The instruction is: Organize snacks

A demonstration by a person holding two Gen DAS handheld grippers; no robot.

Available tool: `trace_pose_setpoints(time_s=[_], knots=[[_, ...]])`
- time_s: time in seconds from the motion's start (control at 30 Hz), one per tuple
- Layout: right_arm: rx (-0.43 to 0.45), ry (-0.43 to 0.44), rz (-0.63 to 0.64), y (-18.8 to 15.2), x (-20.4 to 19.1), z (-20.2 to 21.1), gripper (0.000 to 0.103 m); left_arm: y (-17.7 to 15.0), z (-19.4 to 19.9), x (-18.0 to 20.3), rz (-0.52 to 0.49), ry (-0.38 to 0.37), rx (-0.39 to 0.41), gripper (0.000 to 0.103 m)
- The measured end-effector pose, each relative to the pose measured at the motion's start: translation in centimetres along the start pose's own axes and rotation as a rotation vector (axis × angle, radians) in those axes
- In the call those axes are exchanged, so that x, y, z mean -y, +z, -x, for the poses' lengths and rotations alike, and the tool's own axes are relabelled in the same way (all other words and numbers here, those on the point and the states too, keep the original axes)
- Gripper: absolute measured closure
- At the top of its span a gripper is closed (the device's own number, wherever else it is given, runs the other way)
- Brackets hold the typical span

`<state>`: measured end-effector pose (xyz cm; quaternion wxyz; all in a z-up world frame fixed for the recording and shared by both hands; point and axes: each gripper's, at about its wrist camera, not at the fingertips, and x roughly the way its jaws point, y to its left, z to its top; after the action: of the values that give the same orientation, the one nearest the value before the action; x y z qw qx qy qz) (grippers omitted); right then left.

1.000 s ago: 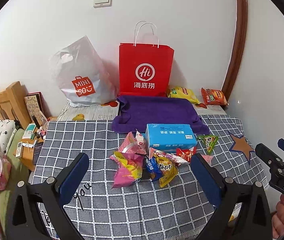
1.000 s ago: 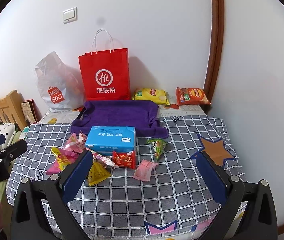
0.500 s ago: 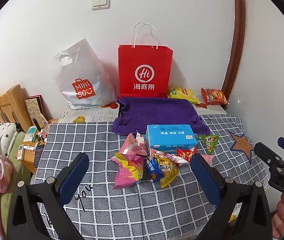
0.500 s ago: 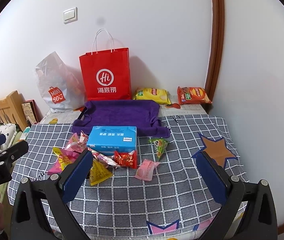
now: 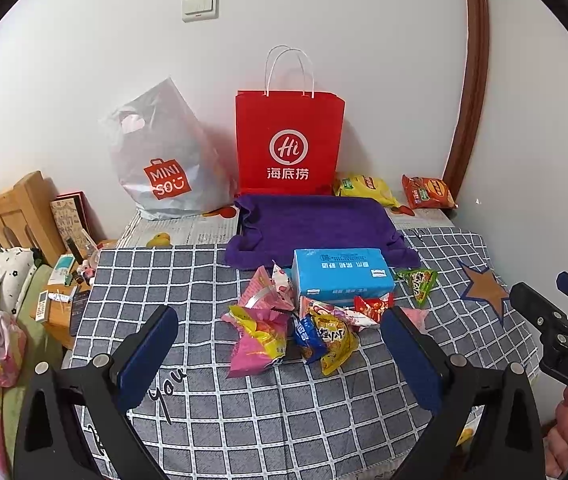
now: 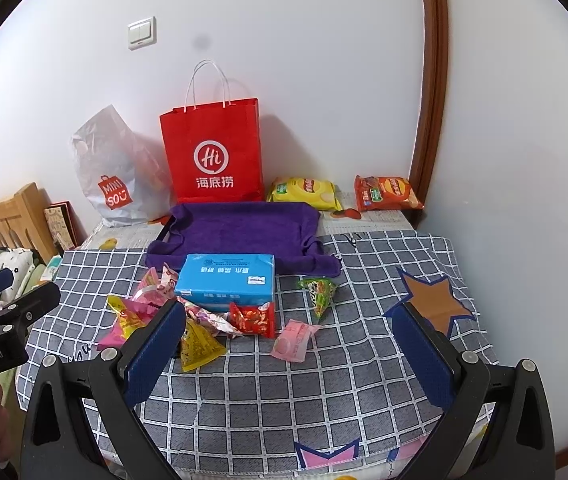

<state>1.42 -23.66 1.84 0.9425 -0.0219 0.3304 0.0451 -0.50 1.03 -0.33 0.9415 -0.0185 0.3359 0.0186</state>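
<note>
A pile of small snack packets lies on the checked cloth in front of a blue box; it also shows in the right wrist view, by the blue box. A red packet, a pink packet and a green triangular packet lie to the right. My left gripper is open and empty, held above the near table edge. My right gripper is open and empty, also short of the snacks.
A purple towel-lined tray lies behind the box. A red paper bag and a white Miniso bag stand against the wall. Yellow and orange chip bags lie at the back right. A bed with clutter is left.
Both views have shifted slightly, as if the grippers rose or tilted a little. Nothing on the table has moved and both grippers stay open.
</note>
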Motion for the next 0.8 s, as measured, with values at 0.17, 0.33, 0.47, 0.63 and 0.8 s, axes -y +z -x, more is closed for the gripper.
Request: trace_pose_setpoints(time_s=[0.17,0.33,0.47,0.63,0.8], knots=[[0.002,0.002,0.001,0.02,0.02,0.02,0.001,0.02,-0.05,0.1,-0.002,0.001,-0.002,0.001],[0.005,0.006,0.0,-0.01,0.07,0.16,0.001,0.05,-0.04,0.06,-0.003,0.003,-0.001,0.001],[0.001,0.001,-0.003,-0.07,0.15,-0.03,0.001,0.02,0.03,0.13,-0.01,0.004,-0.002,0.001],[0.001,-0.002,-0.006,-0.09,0.13,-0.23,0.001,0.12,-0.07,0.15,-0.011,0.008,-0.003,0.001],[0.006,-0.006,-0.005,-0.05,0.11,-0.12,0.001,0.2,-0.34,0.0,-0.008,0.007,-0.007,0.001]])
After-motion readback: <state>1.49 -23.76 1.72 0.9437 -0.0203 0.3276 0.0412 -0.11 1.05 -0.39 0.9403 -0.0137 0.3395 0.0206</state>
